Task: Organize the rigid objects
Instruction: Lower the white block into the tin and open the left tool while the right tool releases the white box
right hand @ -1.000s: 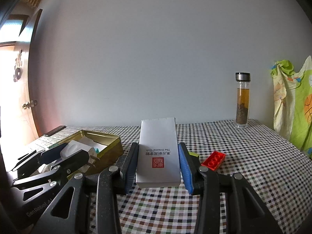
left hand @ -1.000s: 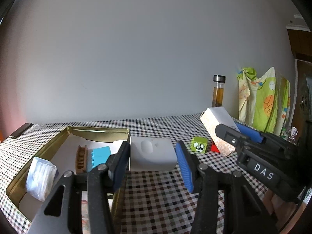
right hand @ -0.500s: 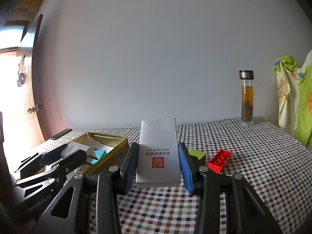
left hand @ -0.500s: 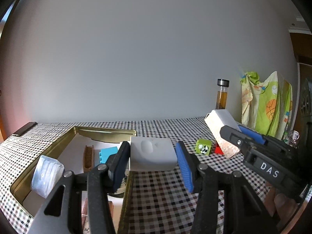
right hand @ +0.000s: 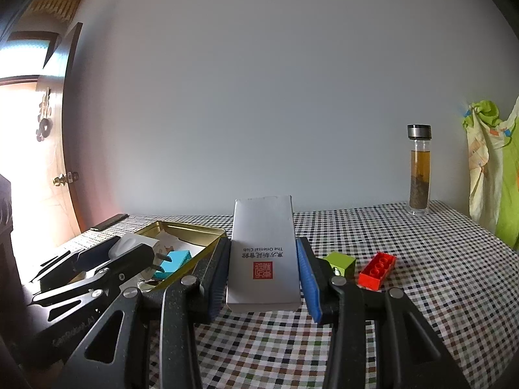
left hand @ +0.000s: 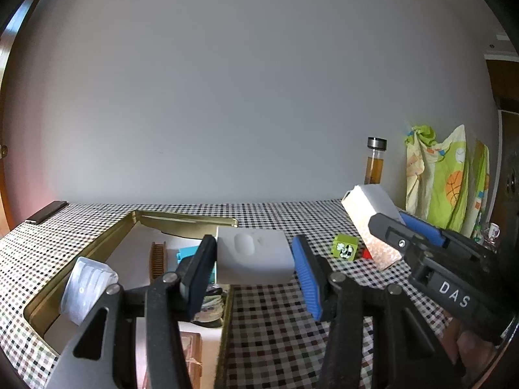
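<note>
Checkered black-and-white tablecloth [right hand: 421, 259] across the whole table. Open gold metal tin [left hand: 97, 246] at left, holding a wooden comb [left hand: 158, 256], a turquoise toy brick [left hand: 186, 254] and a clear ribbed plastic piece [left hand: 86, 288] leaning at the near-left corner.

Left gripper [left hand: 254, 270] clamped on a white rounded plug adapter [left hand: 253, 259], held off the table just over the tin's right rim. Metal prongs of the adapter visible from the right wrist view, pointing over the tin.

Right gripper [right hand: 264, 275] clamped on a flat white cardboard box with a red seal print [right hand: 263, 256], lifted clear of the cloth, tilted up, right of the tin. Long edges pinched between black and blue pads.

Loose on the cloth, just right of the right gripper: lime-green cube with a cartoon sticker [right hand: 340, 262], then a red studded toy brick [right hand: 378, 270] beside it.

Glass bottle of amber liquid with a metal cap [right hand: 419, 168] upright at the far edge, near the wall.
</note>
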Motion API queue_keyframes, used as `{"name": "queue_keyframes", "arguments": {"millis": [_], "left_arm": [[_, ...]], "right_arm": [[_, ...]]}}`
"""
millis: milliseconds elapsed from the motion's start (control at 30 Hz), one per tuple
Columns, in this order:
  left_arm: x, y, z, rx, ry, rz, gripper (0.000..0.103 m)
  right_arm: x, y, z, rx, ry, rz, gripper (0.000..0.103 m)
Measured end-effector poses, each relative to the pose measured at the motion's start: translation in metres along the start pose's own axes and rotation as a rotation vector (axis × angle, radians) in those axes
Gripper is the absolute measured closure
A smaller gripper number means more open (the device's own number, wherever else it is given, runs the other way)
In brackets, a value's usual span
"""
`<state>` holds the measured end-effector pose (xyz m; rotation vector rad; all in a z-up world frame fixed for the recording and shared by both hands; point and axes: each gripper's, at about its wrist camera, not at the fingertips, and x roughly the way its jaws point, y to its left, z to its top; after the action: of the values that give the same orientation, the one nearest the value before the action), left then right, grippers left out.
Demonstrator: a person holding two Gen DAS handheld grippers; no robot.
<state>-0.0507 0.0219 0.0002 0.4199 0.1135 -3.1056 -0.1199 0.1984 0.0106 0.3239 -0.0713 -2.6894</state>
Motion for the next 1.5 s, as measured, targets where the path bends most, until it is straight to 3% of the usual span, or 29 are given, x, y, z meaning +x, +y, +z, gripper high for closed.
{"name": "queue_keyframes", "arguments": {"millis": [1000,1500], "left_arm": [[-0.017,0.045,0.000,-0.072,-0.037,0.022,0.055],[-0.015,0.092,0.004,-0.114,-0.017,0.096,0.055]], "right_arm": [[0.011,0.043,-0.002,-0.081,0.020,0.056,0.060],[0.031,0.069,-0.004,-0.129,0.055,0.137,0.060]]}}
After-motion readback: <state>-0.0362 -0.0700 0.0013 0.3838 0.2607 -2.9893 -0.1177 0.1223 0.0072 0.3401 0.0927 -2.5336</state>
